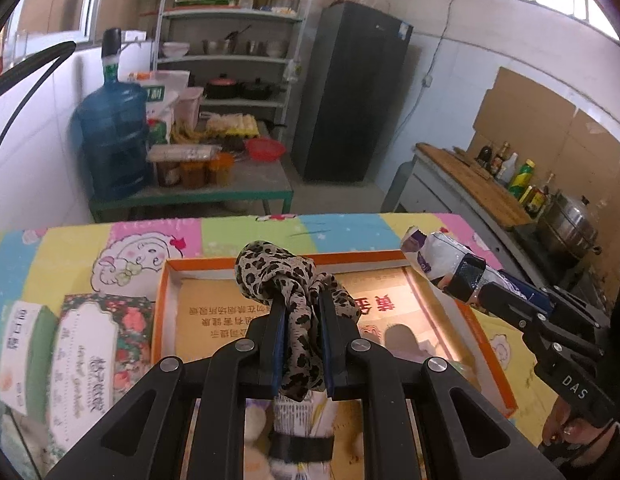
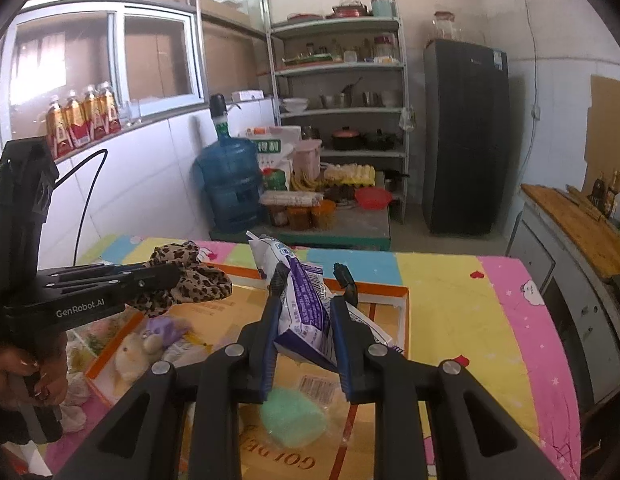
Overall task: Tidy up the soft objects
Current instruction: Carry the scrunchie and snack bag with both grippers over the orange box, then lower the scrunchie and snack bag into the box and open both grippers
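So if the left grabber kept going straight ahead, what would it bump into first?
Probably the far orange wall of the tray. The left gripper, shut on the leopard-print cloth, points over the tray floor toward that rim, though depth is hard to judge.

We see a big blue water jug (image 1: pixel 111 136) on a low green table (image 1: pixel 245 188). Beside it stands a tall shelf (image 1: pixel 229 40) with pots and bowls. A dark fridge (image 1: pixel 350 92) stands next to the shelf. A shiny steel pot (image 1: pixel 570 220) sits on the counter.
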`<state>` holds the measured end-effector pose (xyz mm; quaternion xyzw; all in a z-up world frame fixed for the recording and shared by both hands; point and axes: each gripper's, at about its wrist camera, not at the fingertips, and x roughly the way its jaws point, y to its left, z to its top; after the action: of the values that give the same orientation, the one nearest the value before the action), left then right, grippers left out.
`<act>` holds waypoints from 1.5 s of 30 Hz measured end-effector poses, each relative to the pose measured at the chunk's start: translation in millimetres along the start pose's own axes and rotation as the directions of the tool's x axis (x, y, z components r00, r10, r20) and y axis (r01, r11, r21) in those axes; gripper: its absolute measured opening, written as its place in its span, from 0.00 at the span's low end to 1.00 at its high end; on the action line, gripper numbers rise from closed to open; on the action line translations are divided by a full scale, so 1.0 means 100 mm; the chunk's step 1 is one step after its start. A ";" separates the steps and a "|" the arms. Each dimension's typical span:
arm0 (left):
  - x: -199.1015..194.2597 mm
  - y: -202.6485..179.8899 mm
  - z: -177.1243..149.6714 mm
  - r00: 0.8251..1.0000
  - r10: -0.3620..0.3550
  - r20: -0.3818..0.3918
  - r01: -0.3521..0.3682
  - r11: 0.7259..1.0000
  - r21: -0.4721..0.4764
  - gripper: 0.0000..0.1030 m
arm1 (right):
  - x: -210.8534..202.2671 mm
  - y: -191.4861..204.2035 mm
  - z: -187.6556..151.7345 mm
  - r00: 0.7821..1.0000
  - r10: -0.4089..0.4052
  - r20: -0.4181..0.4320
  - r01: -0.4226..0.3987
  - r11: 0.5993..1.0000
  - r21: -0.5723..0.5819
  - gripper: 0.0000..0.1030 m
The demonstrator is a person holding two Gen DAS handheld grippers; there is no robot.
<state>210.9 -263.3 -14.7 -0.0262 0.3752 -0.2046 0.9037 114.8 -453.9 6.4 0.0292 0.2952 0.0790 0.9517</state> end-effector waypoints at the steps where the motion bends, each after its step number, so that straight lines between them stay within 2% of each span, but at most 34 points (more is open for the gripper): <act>1: 0.04 0.01 0.00 1.000 0.005 -0.006 -0.005 1.000 -0.002 0.14 | 0.04 -0.02 0.00 1.000 0.000 -0.007 0.000 1.000 0.003 0.25; 13: 0.42 0.00 -0.02 0.998 0.032 -0.061 -0.032 0.999 -0.004 0.14 | 0.47 -0.11 -0.02 0.996 -0.010 -0.089 0.010 1.000 0.002 0.25; 24: 0.57 0.00 -0.05 0.995 0.033 -0.095 -0.034 0.999 -0.010 0.15 | 0.63 -0.12 -0.05 0.992 0.001 -0.126 -0.001 1.000 0.000 0.25; 27: 0.60 0.03 -0.05 0.994 0.028 -0.105 -0.031 0.999 -0.022 0.18 | 0.66 -0.11 -0.05 0.991 0.003 -0.131 -0.003 1.000 -0.005 0.25; 32: 0.64 0.02 -0.06 0.992 0.019 -0.125 -0.021 1.000 -0.017 0.31 | 0.66 -0.10 -0.04 0.991 0.006 -0.130 -0.007 1.000 -0.003 0.26; 35: 0.60 0.02 -0.07 0.995 0.017 -0.101 -0.020 1.000 -0.022 0.35 | 0.65 -0.10 -0.05 0.992 0.013 -0.129 -0.013 1.000 -0.002 0.27; 39: 0.54 0.01 -0.06 0.997 0.028 -0.074 -0.029 0.999 -0.015 0.52 | 0.63 -0.10 -0.06 0.992 0.018 -0.125 -0.019 1.000 -0.003 0.27; 40: 0.52 0.01 -0.06 0.997 0.031 -0.067 -0.032 0.999 -0.014 0.55 | 0.63 -0.10 -0.06 0.992 0.020 -0.123 -0.020 1.000 -0.002 0.29; 42: 0.48 0.01 -0.05 0.998 0.037 -0.056 -0.038 0.999 -0.008 0.57 | 0.61 -0.10 -0.06 0.993 0.022 -0.118 -0.023 1.000 -0.002 0.39; 43: 0.46 0.01 -0.05 0.998 0.040 -0.053 -0.040 0.999 -0.003 0.57 | 0.60 -0.10 -0.06 0.993 0.023 -0.115 -0.023 1.000 -0.003 0.47; 45: 0.41 0.01 -0.05 0.998 0.045 -0.044 -0.045 0.999 0.001 0.57 | 0.59 -0.09 -0.05 0.993 0.023 -0.112 -0.024 1.000 -0.005 0.49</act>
<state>233.7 -278.2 -45.9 -0.0134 0.3956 -0.1847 0.8996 160.8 -452.5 -31.3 0.0254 0.3473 0.0926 0.9328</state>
